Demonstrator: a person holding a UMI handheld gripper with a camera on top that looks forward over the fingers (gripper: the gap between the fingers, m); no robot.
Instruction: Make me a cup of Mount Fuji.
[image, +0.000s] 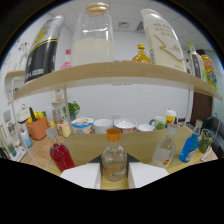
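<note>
Bottle with the orange cap (113, 159) stands upright on the wooden counter (137, 145), directly between my two white fingers. Gripper (114, 176) reads as partly spread: each pad sits just beside the glass, but I cannot tell whether either one actually presses on it, so I call it unclamped, the bottle resting on its own base.

My guess at the layout: mixers are lined along the front of the counter for easy reach. Red bottle (61, 155) off to one side, a clear bottle (163, 150) and a blue bottle (189, 147) to the other, bowls and cups (104, 125) further back near the wall. Large jars and cartons are stored on the upper shelf (115, 72), out of the working zone.

The bottle itself: clear glass, short neck, pale, nearly colourless liquid filling much of the body. Label unreadable. Likely the first ingredient for the drink; nothing poured that I can see.
</note>
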